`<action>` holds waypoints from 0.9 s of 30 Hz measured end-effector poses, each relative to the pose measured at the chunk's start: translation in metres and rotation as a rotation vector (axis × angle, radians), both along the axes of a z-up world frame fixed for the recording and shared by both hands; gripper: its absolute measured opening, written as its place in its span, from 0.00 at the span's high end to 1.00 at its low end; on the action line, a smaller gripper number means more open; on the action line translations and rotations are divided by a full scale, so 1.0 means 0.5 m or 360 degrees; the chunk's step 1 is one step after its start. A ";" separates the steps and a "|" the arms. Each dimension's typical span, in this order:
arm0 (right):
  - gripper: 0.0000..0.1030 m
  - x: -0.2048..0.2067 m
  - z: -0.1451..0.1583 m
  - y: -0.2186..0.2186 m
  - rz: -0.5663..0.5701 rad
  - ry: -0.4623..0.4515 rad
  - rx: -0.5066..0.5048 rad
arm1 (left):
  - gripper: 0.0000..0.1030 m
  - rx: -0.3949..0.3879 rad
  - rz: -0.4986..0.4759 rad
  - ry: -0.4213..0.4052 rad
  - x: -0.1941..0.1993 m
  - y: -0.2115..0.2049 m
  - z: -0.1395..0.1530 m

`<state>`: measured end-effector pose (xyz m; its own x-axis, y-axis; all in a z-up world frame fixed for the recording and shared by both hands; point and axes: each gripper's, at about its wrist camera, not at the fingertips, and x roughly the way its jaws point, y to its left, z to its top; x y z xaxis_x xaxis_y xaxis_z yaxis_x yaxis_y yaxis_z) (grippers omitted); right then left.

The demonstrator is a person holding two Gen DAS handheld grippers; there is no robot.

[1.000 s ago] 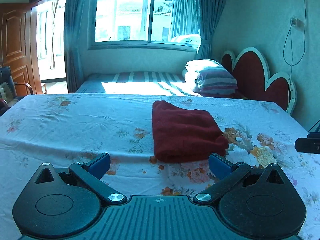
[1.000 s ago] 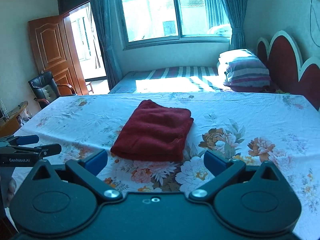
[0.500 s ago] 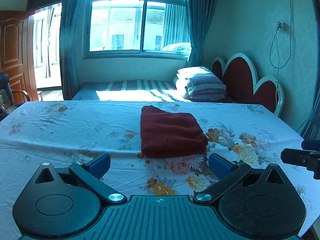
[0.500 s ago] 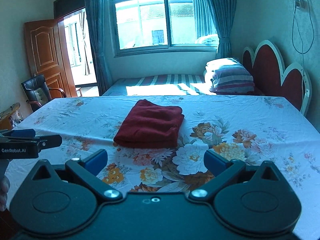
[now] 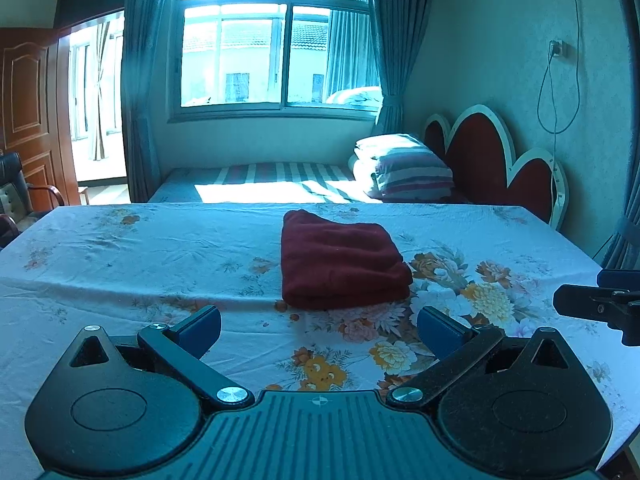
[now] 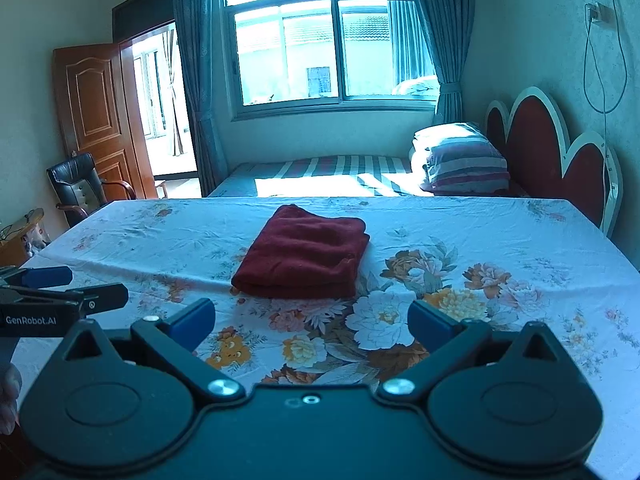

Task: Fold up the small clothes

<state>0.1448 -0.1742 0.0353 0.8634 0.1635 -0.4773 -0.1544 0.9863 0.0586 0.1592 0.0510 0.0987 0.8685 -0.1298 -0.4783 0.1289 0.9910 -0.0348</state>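
Jaws of both grippers gape empty, well short of the folded red cloth [image 5: 340, 264] ahead.

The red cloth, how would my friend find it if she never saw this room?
Look for the big table with the flowery white tablecloth in front of the window. Near its middle lies the red cloth, folded into a thick, neat rectangle. It is the only plain dark red thing on the table; everything around it is printed flowers.
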 end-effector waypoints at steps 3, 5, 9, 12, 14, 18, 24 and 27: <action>0.00 0.001 0.003 0.002 0.0005 -0.0009 0.0009 | 0.00 0.0008 0.0002 -0.0004 0.000 -0.002 0.003; 0.00 -0.001 0.006 0.002 0.0008 -0.0019 0.0011 | 0.00 0.0008 0.0000 -0.0006 0.001 -0.002 0.004; 0.00 -0.001 0.007 0.002 0.0008 -0.0020 0.0011 | 0.00 0.0012 -0.0012 -0.0005 0.001 -0.006 0.003; 0.00 0.001 0.007 0.000 0.0006 -0.0014 0.0014 | 0.00 0.0015 -0.0018 -0.0003 0.001 -0.008 0.002; 0.00 0.000 0.006 -0.001 0.0005 -0.0014 0.0012 | 0.00 0.0018 -0.0023 -0.0002 0.002 -0.010 0.002; 0.00 -0.001 0.006 -0.001 0.0000 -0.0020 0.0014 | 0.00 0.0012 -0.0020 -0.0009 0.004 -0.007 0.004; 0.00 -0.001 0.010 0.003 -0.0003 -0.0024 0.0013 | 0.00 0.0019 -0.0034 -0.0018 0.007 -0.004 0.006; 0.00 -0.002 0.011 0.004 -0.0006 -0.0026 0.0015 | 0.00 0.0018 -0.0038 -0.0021 0.007 -0.002 0.007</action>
